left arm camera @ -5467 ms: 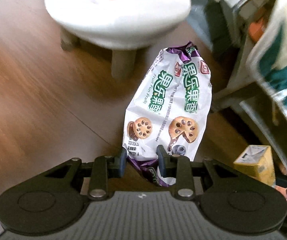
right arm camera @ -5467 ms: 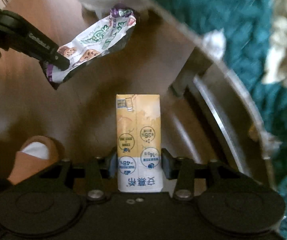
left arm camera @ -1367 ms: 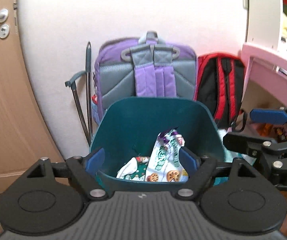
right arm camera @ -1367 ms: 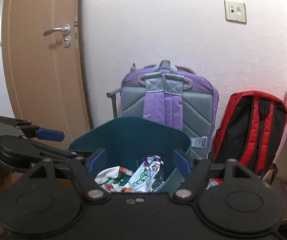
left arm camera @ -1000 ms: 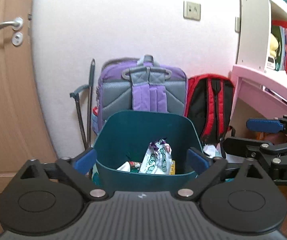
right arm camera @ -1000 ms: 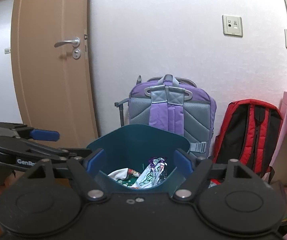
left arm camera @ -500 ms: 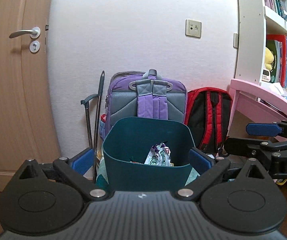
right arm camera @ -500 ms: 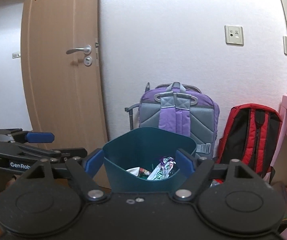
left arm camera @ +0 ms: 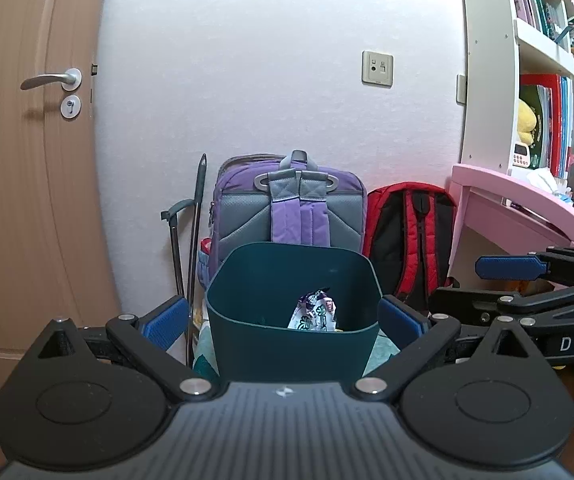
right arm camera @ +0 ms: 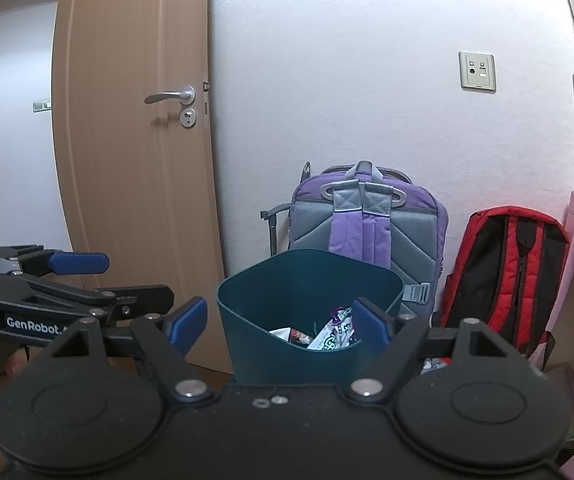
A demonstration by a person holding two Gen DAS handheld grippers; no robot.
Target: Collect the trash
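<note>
Teal plastic bin (left arm camera: 293,338), rounded-square | crinkled wrapper (left arm camera: 313,316) inside | both tongs wide, empty

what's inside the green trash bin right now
The bin holds a crumpled white and purple snack wrapper and another wrapper beside it. The front wall hides the bottom, so anything lower down cannot be seen.

Both wrist views face the wall, sharing the teal bin (left arm camera: 291,344) nearby.
</note>
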